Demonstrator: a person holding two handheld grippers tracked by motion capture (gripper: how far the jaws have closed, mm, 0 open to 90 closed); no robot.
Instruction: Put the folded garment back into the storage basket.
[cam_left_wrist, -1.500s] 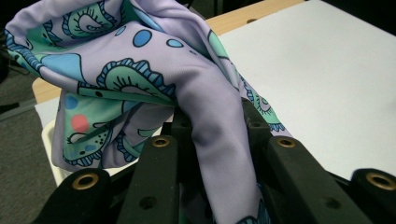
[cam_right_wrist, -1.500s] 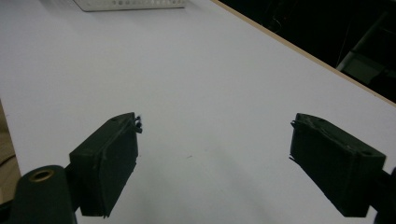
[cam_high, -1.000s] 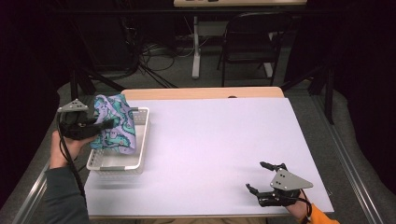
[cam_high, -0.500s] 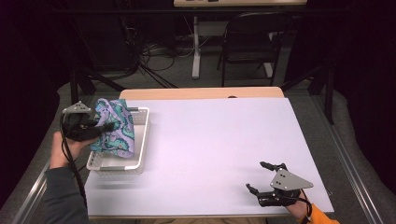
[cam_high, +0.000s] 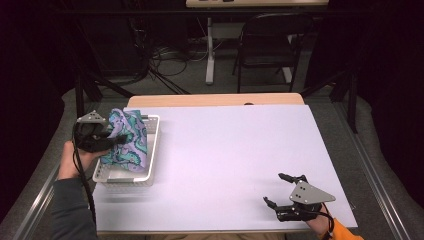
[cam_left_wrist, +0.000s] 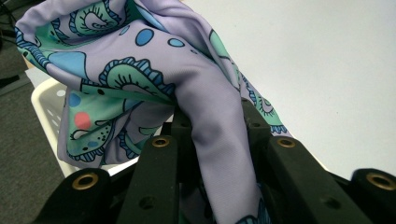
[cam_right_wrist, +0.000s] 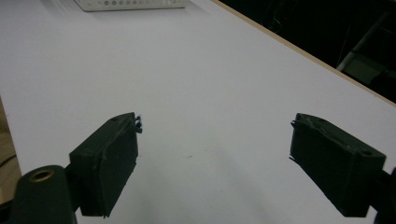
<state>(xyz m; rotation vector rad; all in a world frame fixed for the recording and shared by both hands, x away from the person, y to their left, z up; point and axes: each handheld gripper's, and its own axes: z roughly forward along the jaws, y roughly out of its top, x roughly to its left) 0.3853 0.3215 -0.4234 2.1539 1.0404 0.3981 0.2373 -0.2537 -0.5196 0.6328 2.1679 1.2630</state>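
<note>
Left gripper (cam_high: 111, 141) clamped on patterned cloth (cam_high: 126, 142) above the basket (cam_high: 151, 150)
The basket sits at the table's (cam_high: 235, 150) left edge; right gripper (cam_high: 280, 189) rests near the front right corner, jaws wide apart

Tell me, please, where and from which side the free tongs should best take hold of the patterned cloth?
Judging by its pose, the hanging lower edge of the patterned cloth looks best, approached from the open table side. The left tongs already pinch its upper fold above the white basket, and the right tongs stand open with that side free.
</note>
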